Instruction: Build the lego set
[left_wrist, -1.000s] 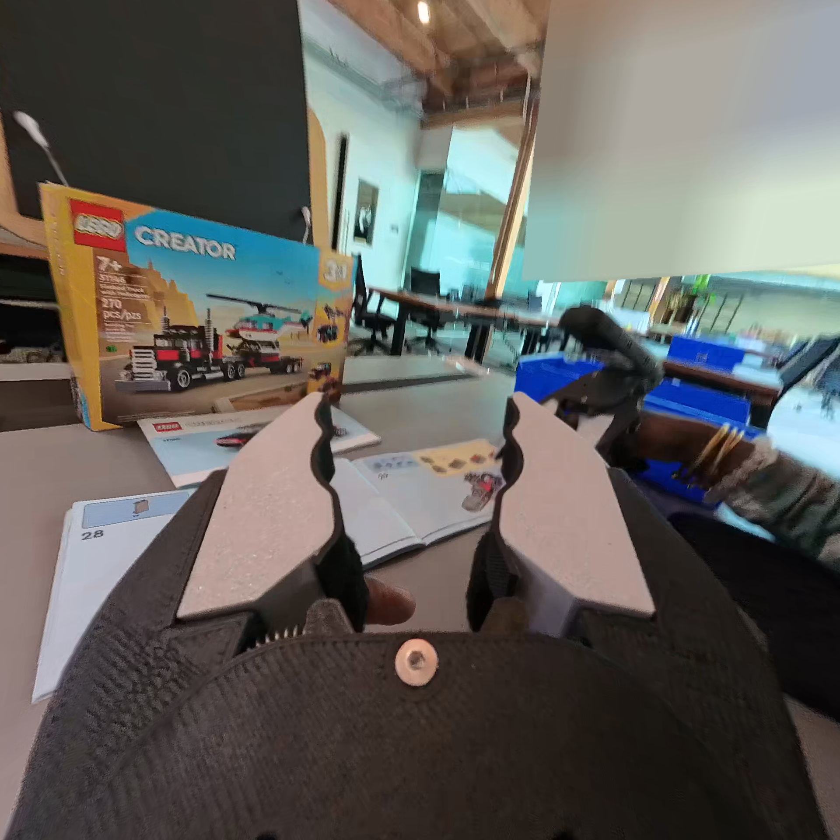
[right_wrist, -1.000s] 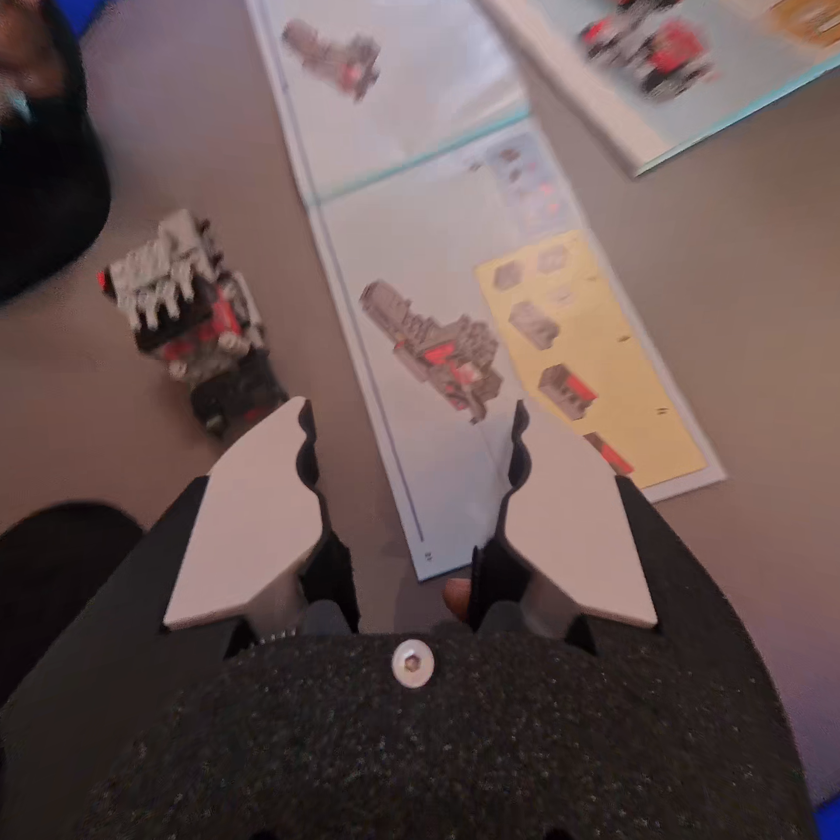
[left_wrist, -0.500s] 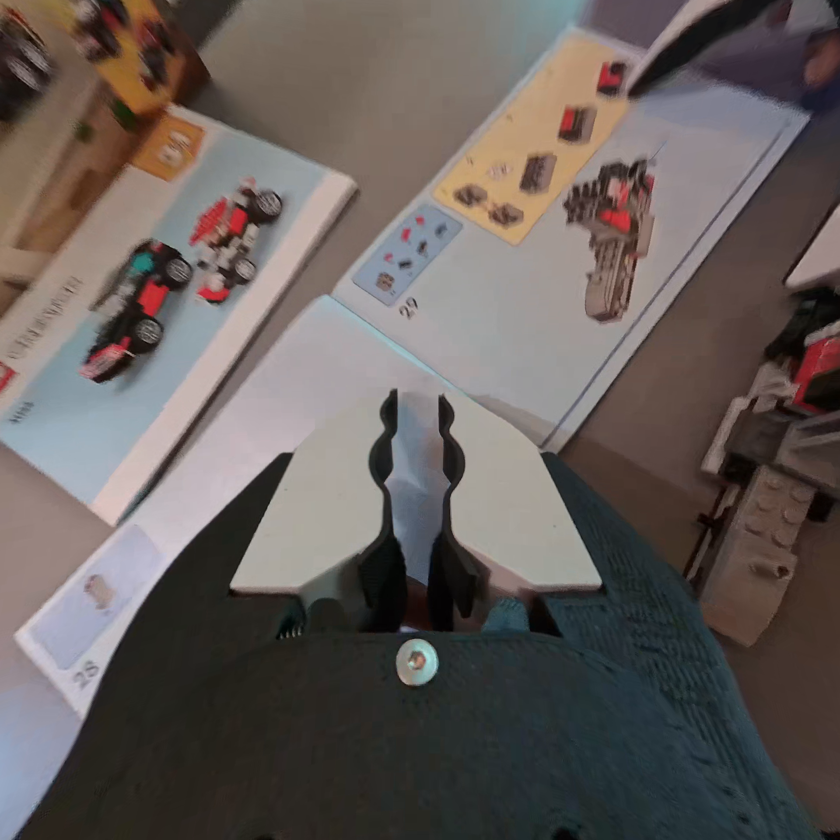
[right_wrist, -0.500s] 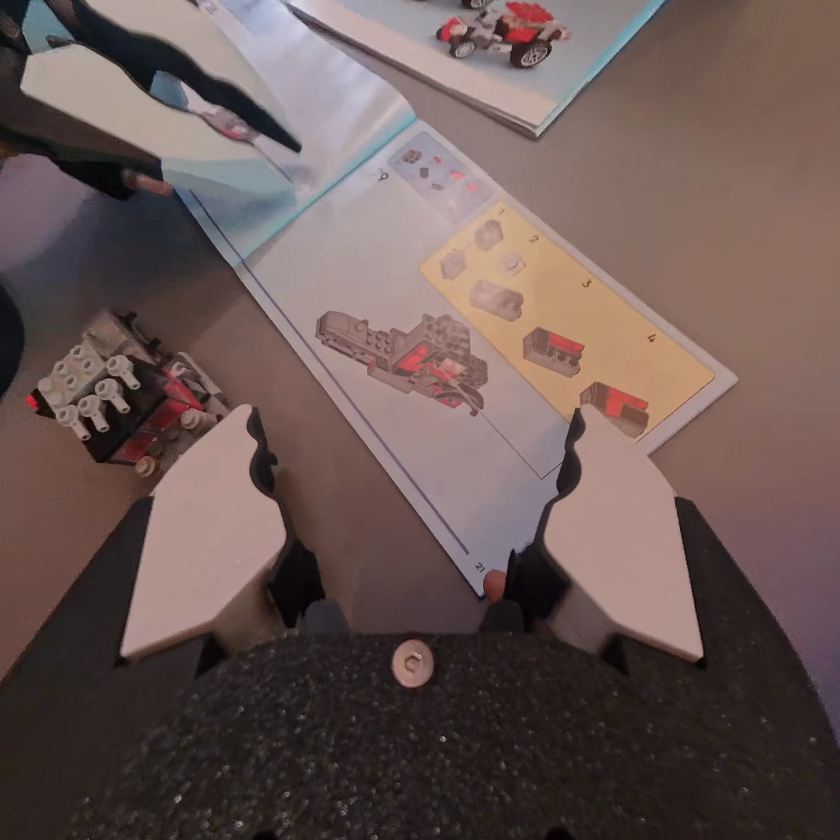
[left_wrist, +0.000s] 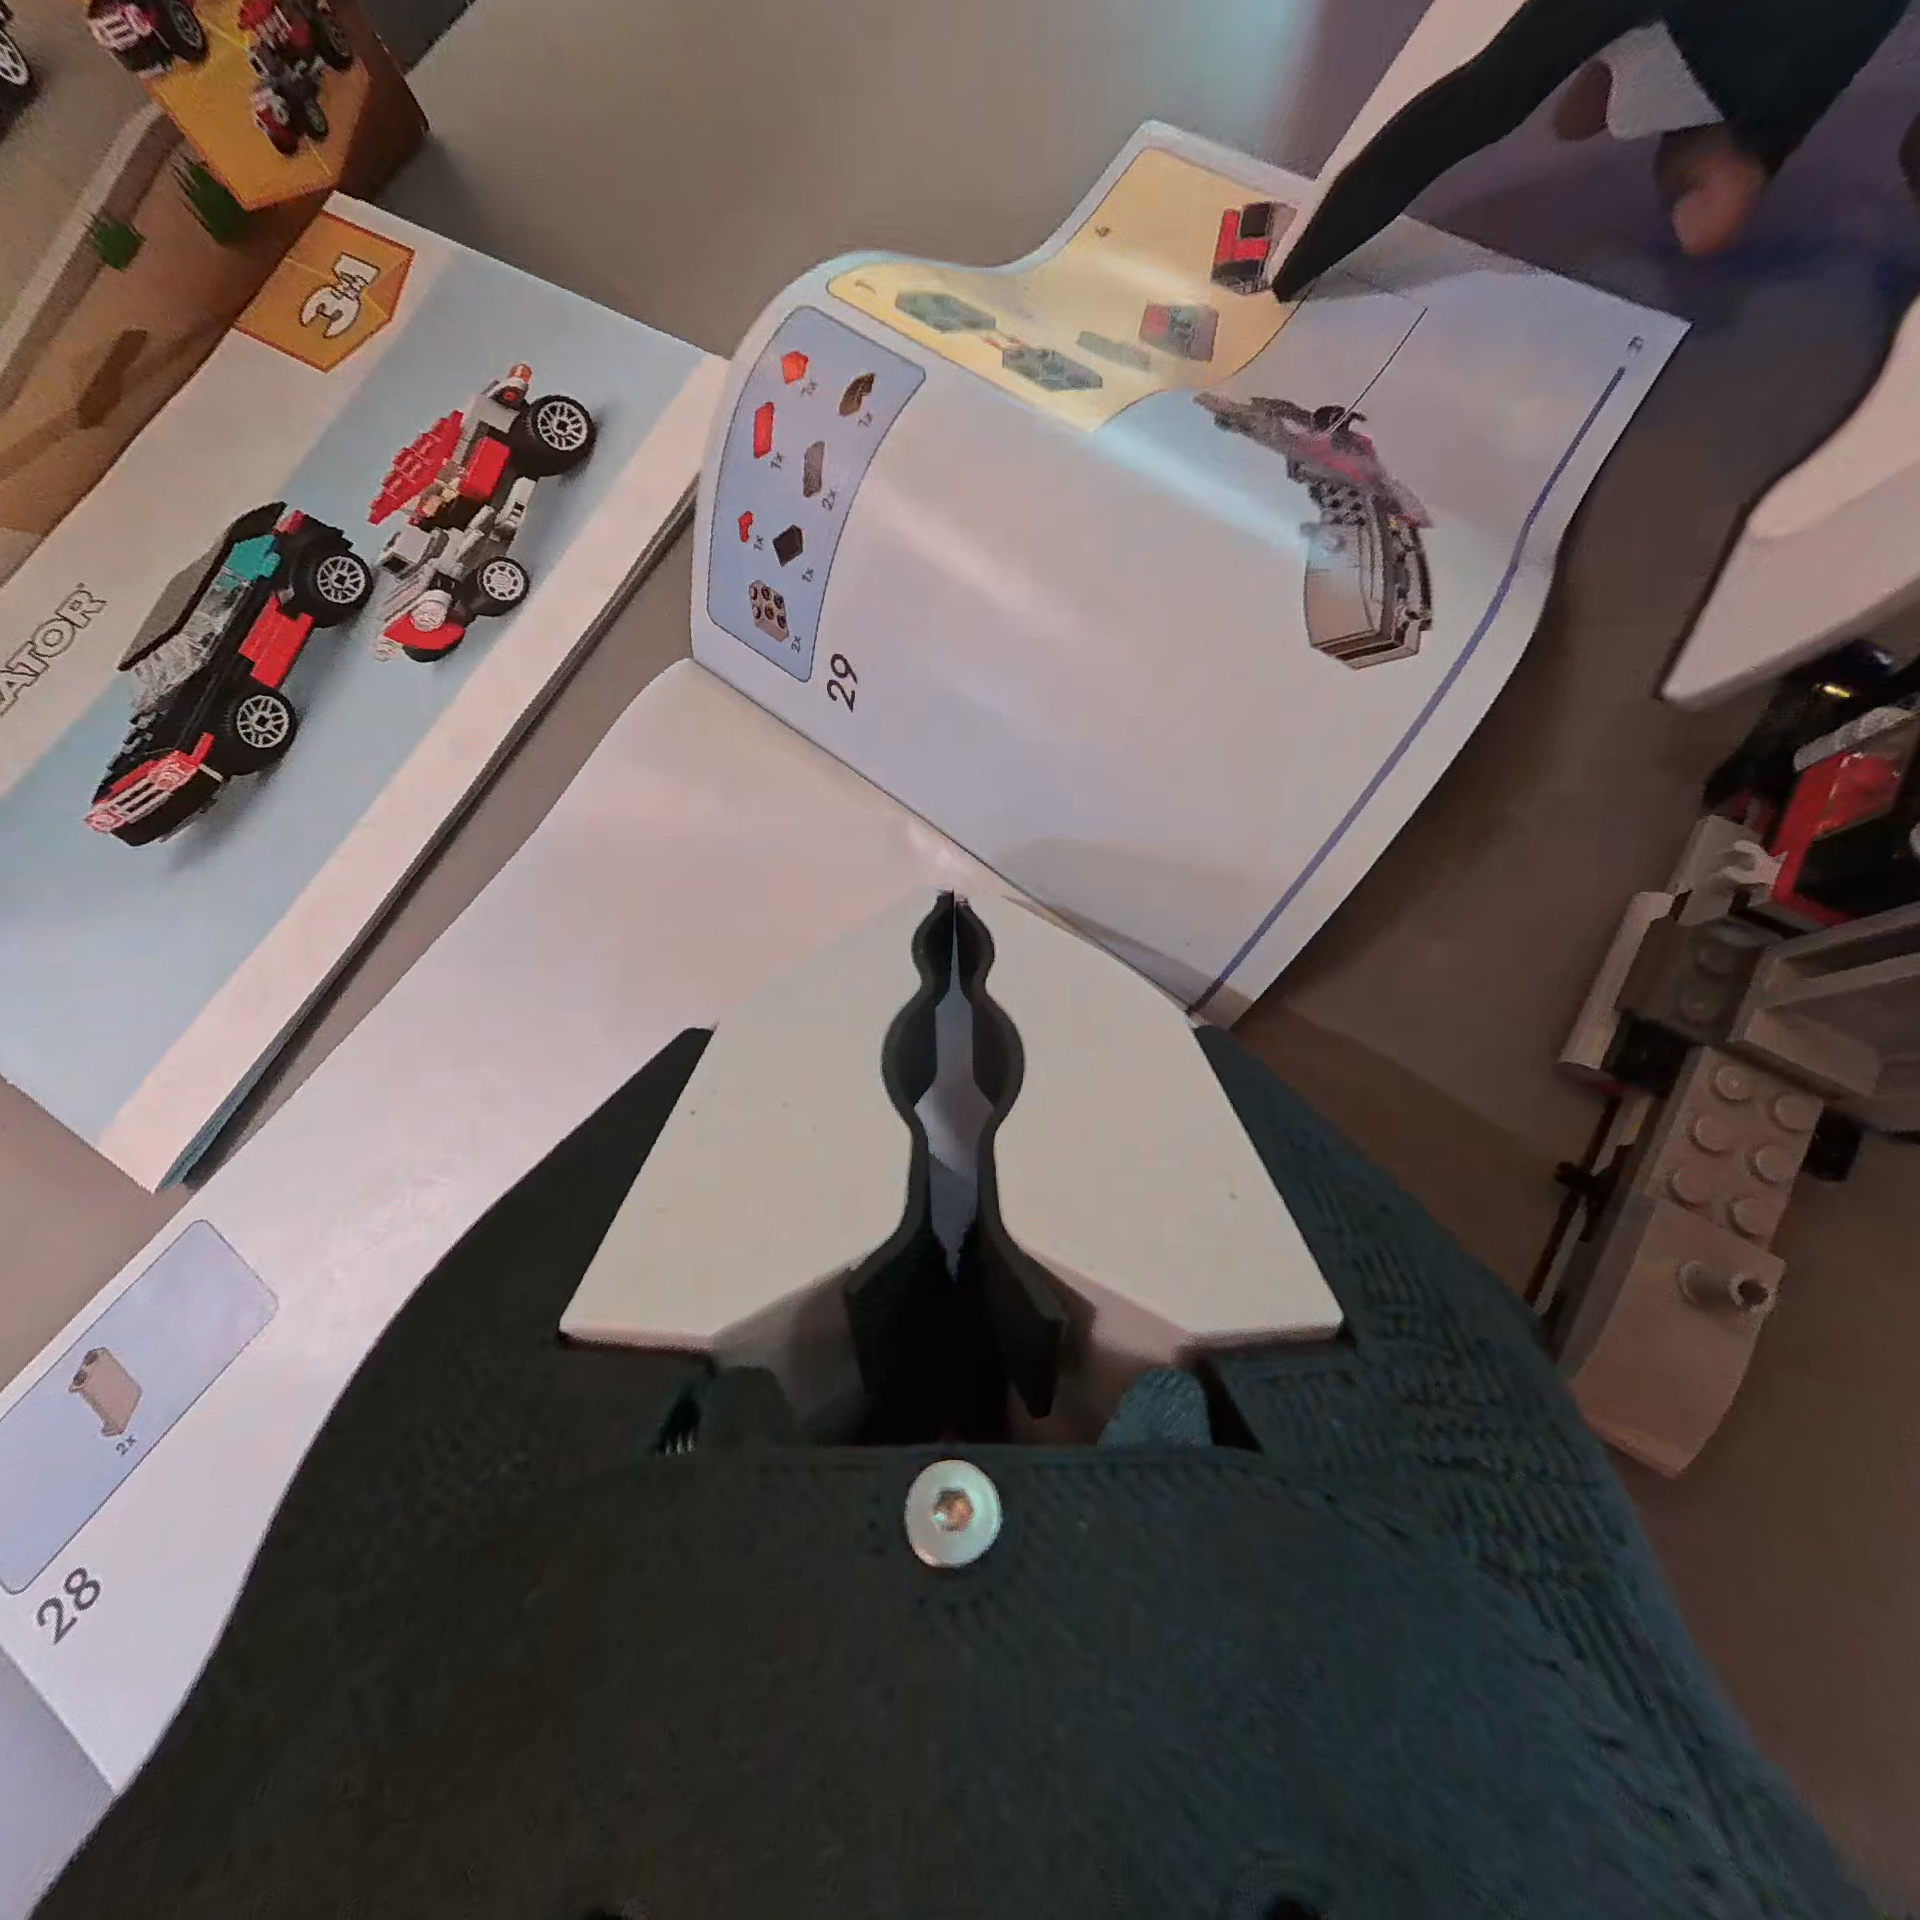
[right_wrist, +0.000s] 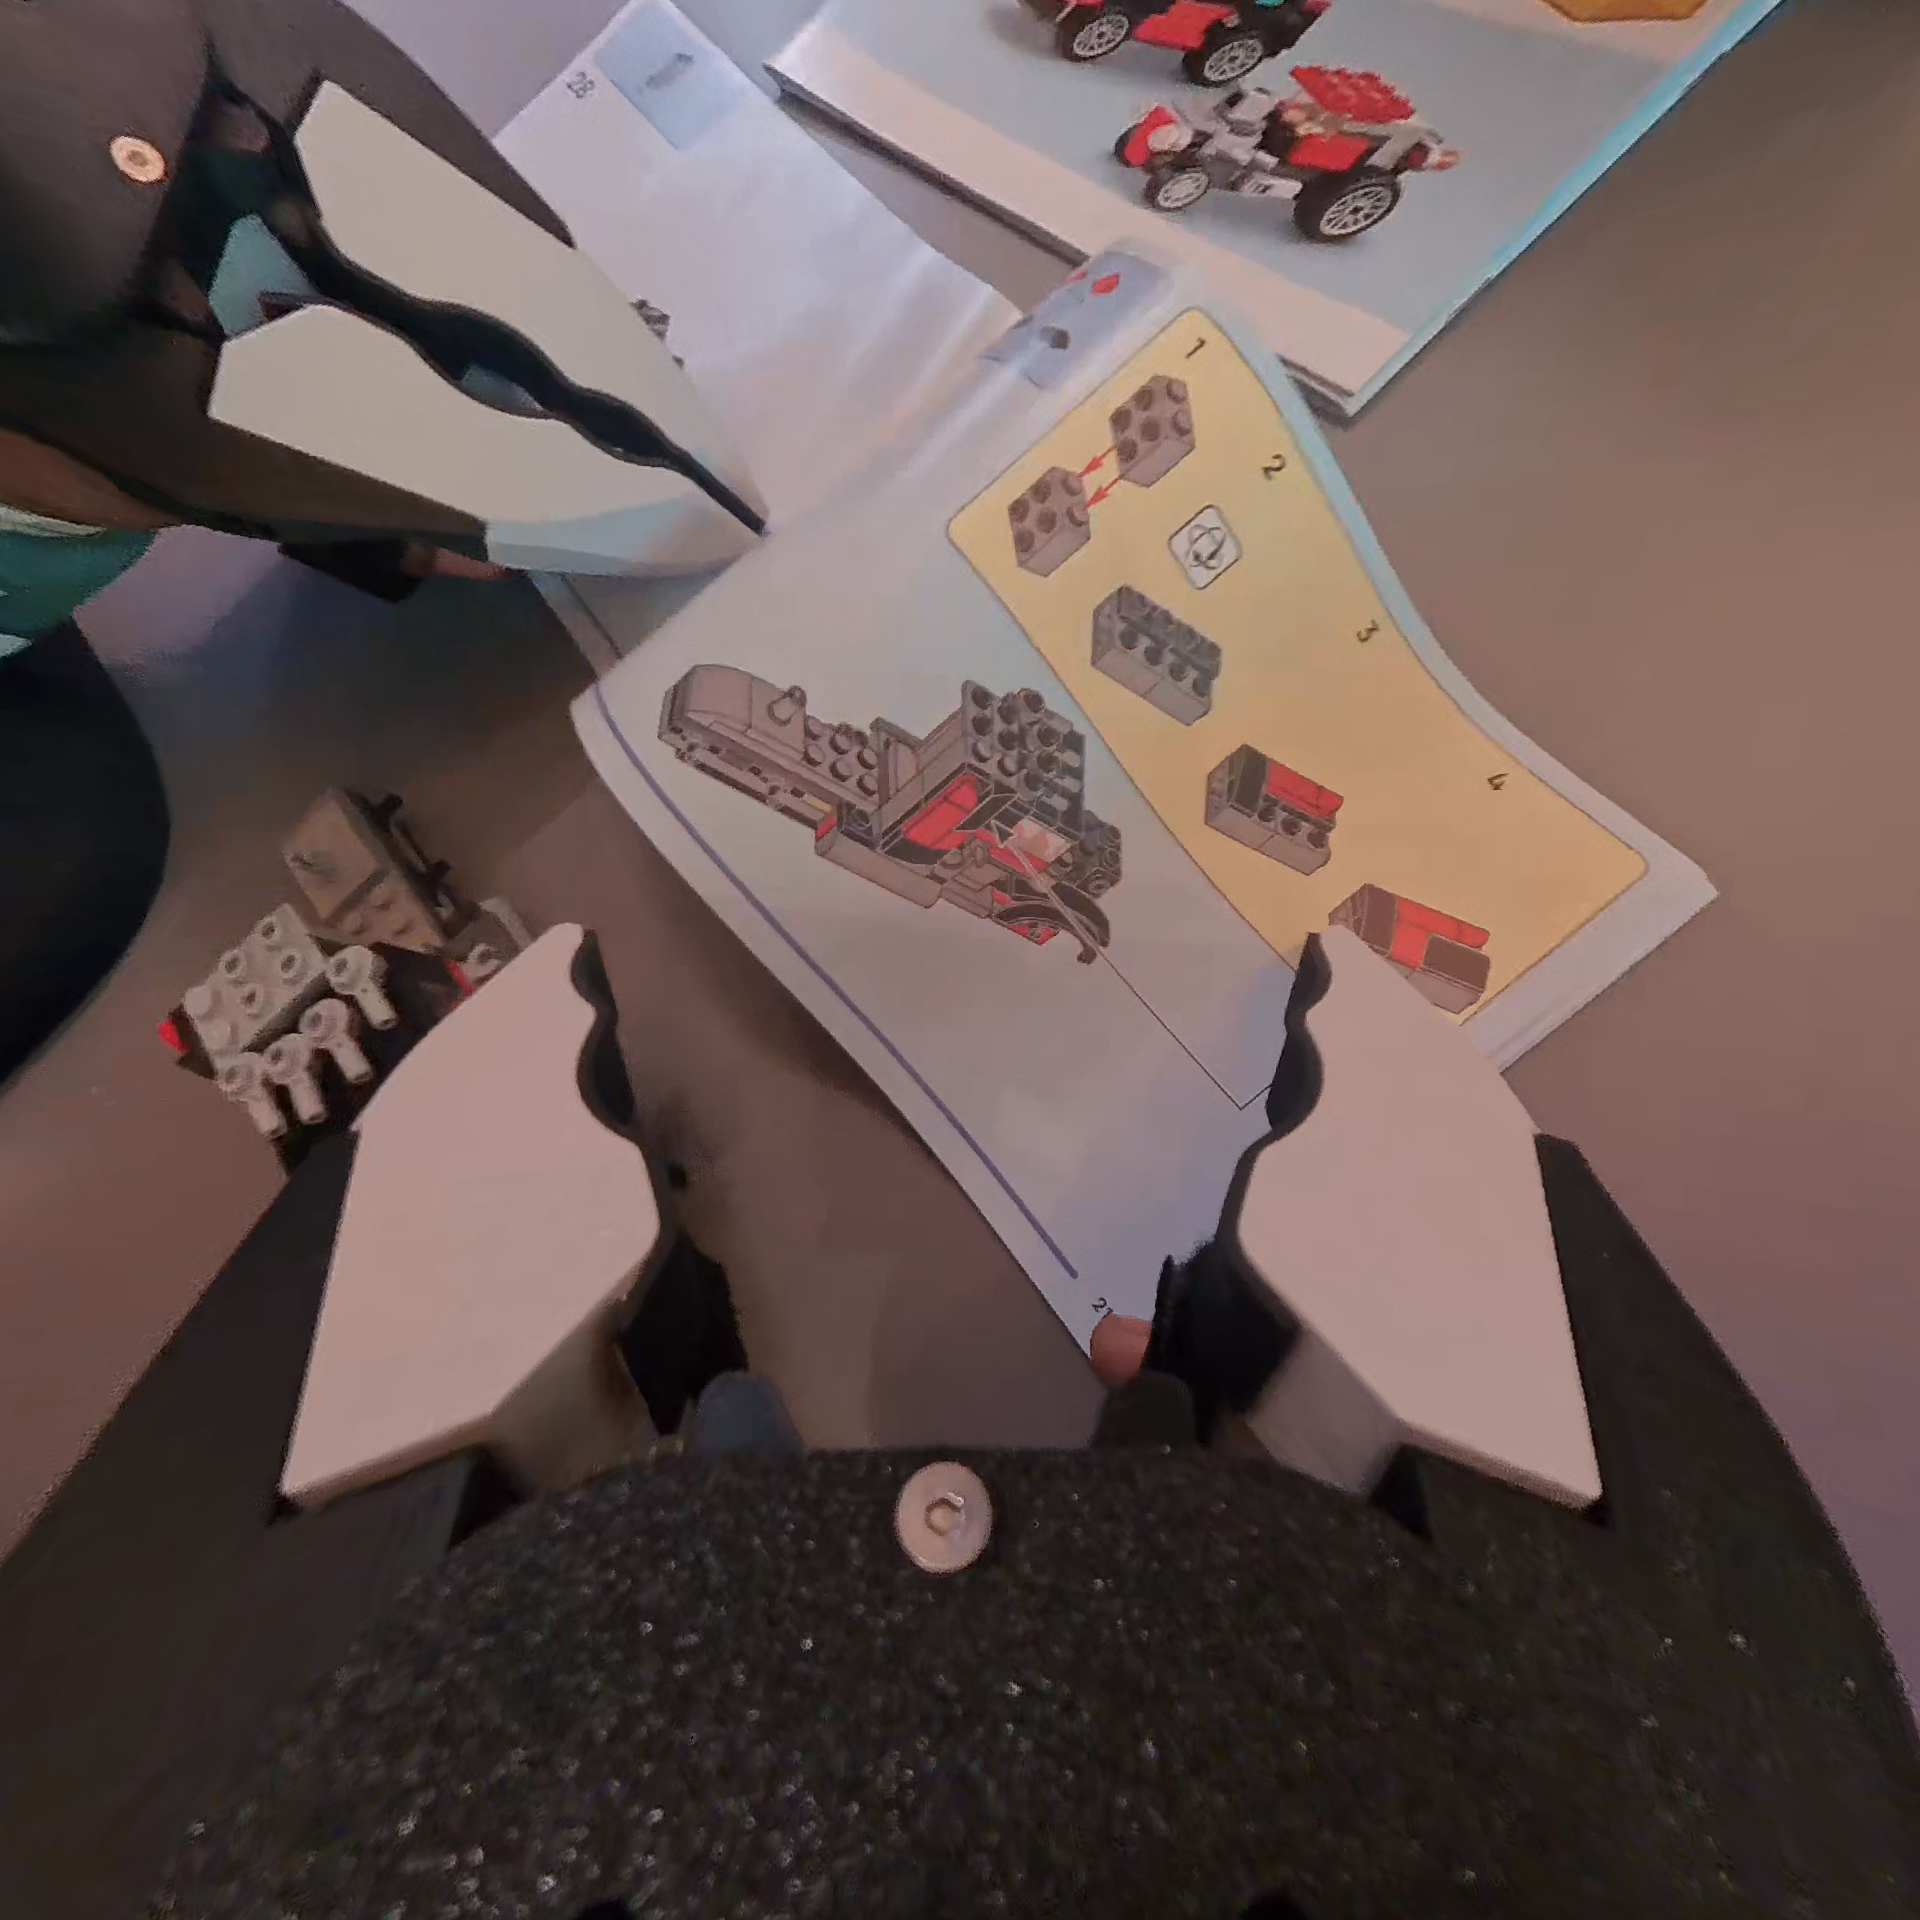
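The open instruction booklet (left_wrist: 1039, 623) lies on the grey table (left_wrist: 727, 125), its right page curled upward. My left gripper (left_wrist: 951, 906) is shut on that page's inner edge near the spine; a white sliver of paper shows between the jaws. It also shows in the right wrist view (right_wrist: 756, 525). My right gripper (right_wrist: 945, 940) is open and empty, low over the page's (right_wrist: 935, 883) near corner. A partly built grey, black and red lego model (right_wrist: 312, 997) stands left of my right gripper, and at the right in the left wrist view (left_wrist: 1714, 1143).
A second booklet (left_wrist: 260, 623) with red and black cars on its cover lies beyond the open one, also in the right wrist view (right_wrist: 1299, 156). The set's box (left_wrist: 239, 83) stands behind it. Bare table (right_wrist: 1714, 520) lies to the right of the booklet. About 11 cm separates my left fingertips from my right.
My left gripper swung down from facing the room to the booklet and closed on the page, which has curled up. My right gripper opened wider and came down closer to the page.
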